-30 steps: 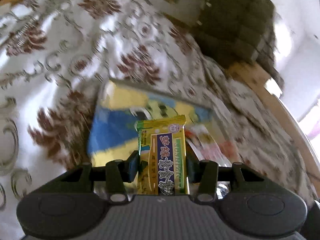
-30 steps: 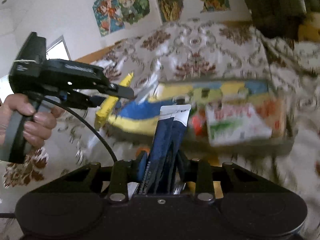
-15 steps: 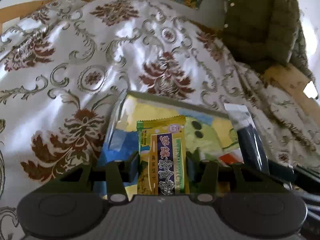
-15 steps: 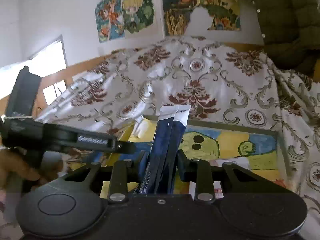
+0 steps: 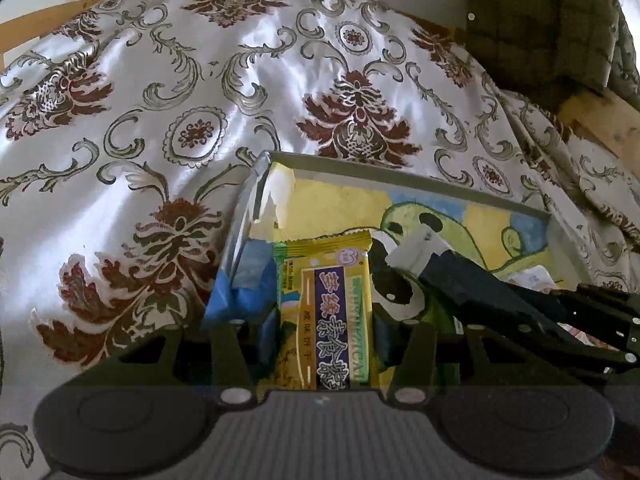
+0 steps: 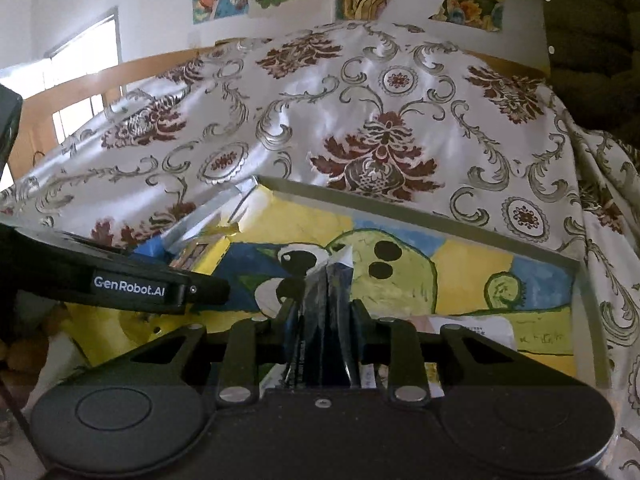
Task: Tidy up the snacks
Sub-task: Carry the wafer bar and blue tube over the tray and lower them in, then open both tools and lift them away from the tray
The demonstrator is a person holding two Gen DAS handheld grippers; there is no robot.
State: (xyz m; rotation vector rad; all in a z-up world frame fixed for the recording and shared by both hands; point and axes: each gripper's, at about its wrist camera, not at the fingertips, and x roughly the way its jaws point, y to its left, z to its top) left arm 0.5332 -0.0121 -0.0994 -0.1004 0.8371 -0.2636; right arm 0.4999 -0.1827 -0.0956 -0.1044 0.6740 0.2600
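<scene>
- Two packets are in hand: your left tongs (image 5: 324, 312) are clamped on a yellow snack packet (image 5: 325, 312) at the lower centre of the left view, and your right tongs (image 6: 323, 312) are clamped on a dark blue packet (image 6: 326, 308) at the lower centre of the right view.
- Both packets hang over the shallow tray (image 6: 424, 204), whose floor carries a painted yellow, blue and green picture; it sits on a glossy patterned bedspread (image 5: 160, 100).
- Your two tools are crowded: in the left view the blue packet (image 5: 460, 276) and right tool reach in from the lower right, close to the yellow one. Letting go together could knock one packet askew or land it on the other.
- The wrappers are thin, slick film with crimped ends, so they may slide once dropped.
- The tray's left wall looks bent and torn (image 5: 264, 200), and the bedspread is soft, so a push there could tip it.
- A white packet (image 6: 468, 330) already lies at the tray's lower right.
</scene>
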